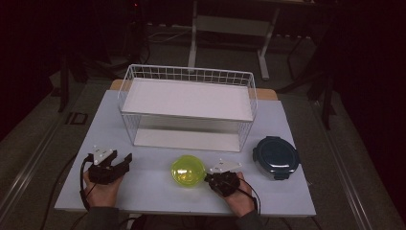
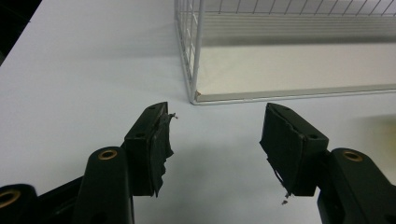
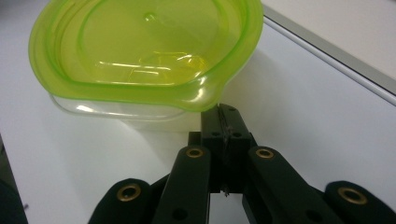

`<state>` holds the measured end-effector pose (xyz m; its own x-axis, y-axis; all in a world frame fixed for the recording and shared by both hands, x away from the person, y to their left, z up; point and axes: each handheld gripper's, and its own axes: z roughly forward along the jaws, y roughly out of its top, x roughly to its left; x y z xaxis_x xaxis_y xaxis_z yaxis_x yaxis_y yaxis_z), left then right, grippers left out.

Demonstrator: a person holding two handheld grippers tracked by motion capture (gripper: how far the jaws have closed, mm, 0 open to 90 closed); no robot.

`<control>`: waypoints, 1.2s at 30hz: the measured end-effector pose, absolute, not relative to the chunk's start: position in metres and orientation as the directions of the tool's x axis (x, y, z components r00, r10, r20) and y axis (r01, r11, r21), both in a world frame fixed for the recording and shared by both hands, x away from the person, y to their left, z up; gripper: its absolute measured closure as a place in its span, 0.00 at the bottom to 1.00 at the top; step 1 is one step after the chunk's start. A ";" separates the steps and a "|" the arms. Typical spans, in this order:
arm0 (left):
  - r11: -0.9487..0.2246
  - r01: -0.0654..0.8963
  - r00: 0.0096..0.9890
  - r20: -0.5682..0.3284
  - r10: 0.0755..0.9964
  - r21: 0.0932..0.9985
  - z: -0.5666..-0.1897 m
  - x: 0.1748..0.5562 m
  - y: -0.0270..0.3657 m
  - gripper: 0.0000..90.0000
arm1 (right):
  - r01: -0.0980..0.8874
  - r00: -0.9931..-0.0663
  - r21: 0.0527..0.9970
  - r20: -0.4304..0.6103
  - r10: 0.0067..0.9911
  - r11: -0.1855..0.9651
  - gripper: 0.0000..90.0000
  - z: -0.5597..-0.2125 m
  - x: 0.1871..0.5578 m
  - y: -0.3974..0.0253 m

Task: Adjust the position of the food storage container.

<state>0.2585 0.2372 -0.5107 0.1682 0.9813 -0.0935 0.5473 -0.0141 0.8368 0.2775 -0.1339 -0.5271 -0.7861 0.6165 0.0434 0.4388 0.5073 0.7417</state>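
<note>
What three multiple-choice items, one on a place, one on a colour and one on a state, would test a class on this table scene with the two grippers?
1. Where does the dark blue lidded container stand?
A. inside the wire basket
B. on the table, to the right of the green lid
C. between the left gripper's jaws

2. What colour is the lid at the right gripper?
A. translucent yellow-green
B. red
C. black

3. How do the left gripper's jaws stand?
A. shut on the lid
B. shut on nothing
C. open, nothing between them

Key: 1 B, the high view shows it on the table right of the lid, outside the white wire basket. 2 A, the right gripper view shows it clearly. 3 C, the left gripper view shows a wide gap over bare table.
</note>
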 end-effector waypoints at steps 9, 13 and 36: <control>-0.006 0.544 0.163 -0.098 0.982 0.839 -0.510 0.258 0.239 0.47 | 0.417 -0.817 0.743 0.053 0.574 0.524 1.00 -0.529 0.282 -0.103; -0.002 0.541 0.161 -0.101 0.982 0.841 -0.510 0.258 0.240 0.47 | 0.403 -0.830 0.743 0.051 0.556 0.534 1.00 -0.528 0.284 -0.089; 0.041 0.515 0.132 -0.127 0.983 0.856 -0.503 0.251 0.254 0.49 | 0.371 -0.868 0.742 0.064 0.492 0.558 1.00 -0.529 0.298 -0.022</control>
<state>0.2507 0.2537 -0.5032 0.1323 0.9831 -0.1269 0.5148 0.0413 0.8563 0.2984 -0.0222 -0.5290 -0.8683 0.4918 0.0641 0.3709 0.5581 0.7423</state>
